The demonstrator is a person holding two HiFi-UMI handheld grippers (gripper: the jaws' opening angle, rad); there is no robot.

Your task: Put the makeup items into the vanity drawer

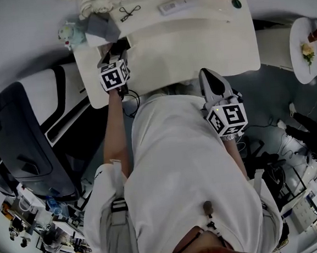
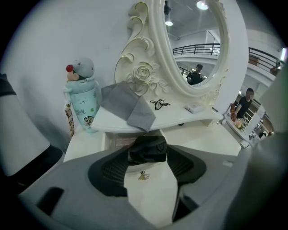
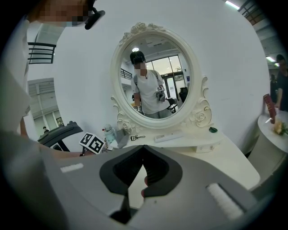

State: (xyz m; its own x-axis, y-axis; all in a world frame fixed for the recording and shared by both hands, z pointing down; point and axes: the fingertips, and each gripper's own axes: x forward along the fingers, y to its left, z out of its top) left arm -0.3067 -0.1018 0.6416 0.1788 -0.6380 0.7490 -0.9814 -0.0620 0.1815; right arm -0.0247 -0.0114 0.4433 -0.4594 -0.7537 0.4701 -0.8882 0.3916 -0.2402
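black makeup item (image 2: pixel 147 147): pinched in left fingers (image 2: pixel 112 173), above counter (image 2: pixel 202 139) front left, just before the shelf (image 2: pixel 180 117)
left gripper (image 2: pixel 148 158): tilted down, clamped on the item
drawer (image 2: pixel 118 140): under shelf, looks open, pinkish inside, unclear
right gripper (image 3: pixel 143 155): fingers (image 3: pixel 155 168) pressed together, empty, well apart from the item
shelf: grey cloth (image 2: pixel 130 105), eyelash curler (image 2: pixel 159 104), white flat box (image 2: pixel 194 108)
cartoon cup (image 2: pixel 83 105): upright, left of cloth
mirror (image 2: pixel 193 45): oval, behind shelf

Black makeup case (image 2: pixel 148 150) at open vanity drawer (image 2: pixel 118 142)
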